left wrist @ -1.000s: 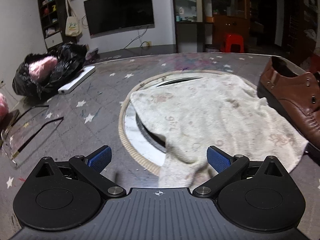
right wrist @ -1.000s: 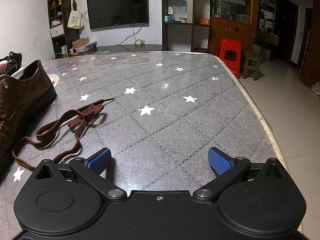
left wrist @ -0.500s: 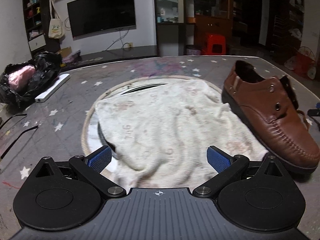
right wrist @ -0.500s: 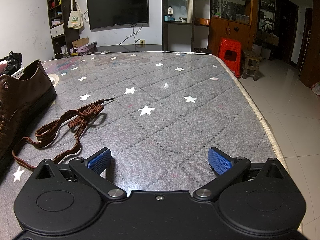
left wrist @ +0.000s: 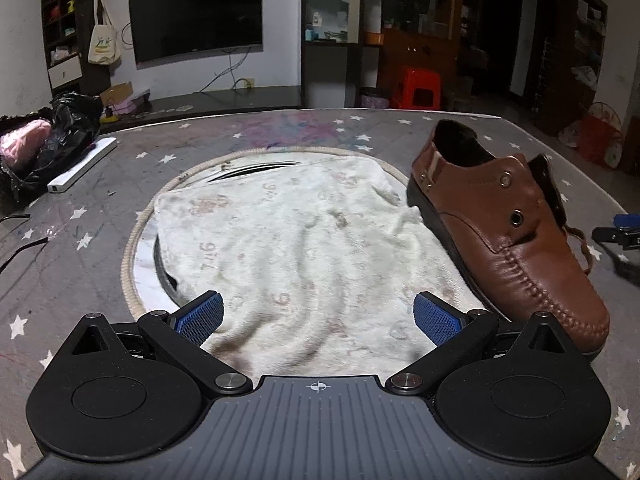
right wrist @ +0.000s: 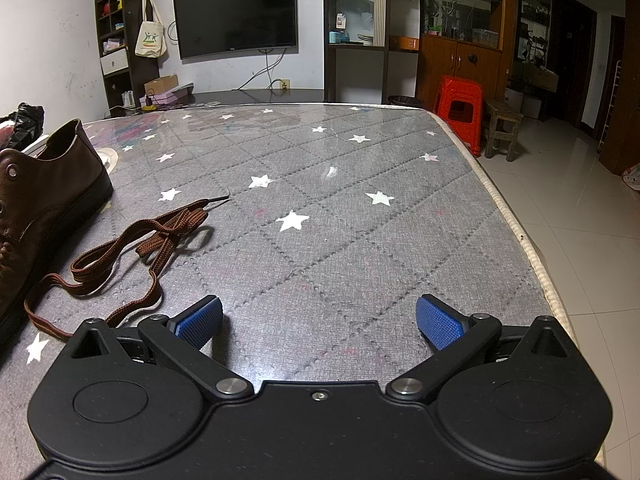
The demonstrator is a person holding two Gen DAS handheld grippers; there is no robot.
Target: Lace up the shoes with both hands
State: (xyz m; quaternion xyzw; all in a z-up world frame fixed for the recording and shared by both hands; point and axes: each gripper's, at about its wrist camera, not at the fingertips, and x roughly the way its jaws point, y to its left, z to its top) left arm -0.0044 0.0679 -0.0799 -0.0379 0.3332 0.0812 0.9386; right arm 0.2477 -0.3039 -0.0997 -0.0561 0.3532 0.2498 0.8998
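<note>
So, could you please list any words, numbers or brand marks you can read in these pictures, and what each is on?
"9" and other faded printed digits on the white towel; the rest are too washed out to read.
Tote bag: a colourful figure logo, its lettering too small to read.
TV: a small mark on the bottom edge, unreadable.
Brown shoe: no text visible.

Shoe (left wrist: pixel 508 232) right of towel (left wrist: pixel 304 248), lace (right wrist: pixel 132 248) beside shoe

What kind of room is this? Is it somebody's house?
Most likely a living room in someone's home. A big television hangs on the wall, a glass-fronted cabinet holds household bits, and a red plastic stool stands on the tiled floor. The brown shoe sits on a star-patterned table cover.
</note>
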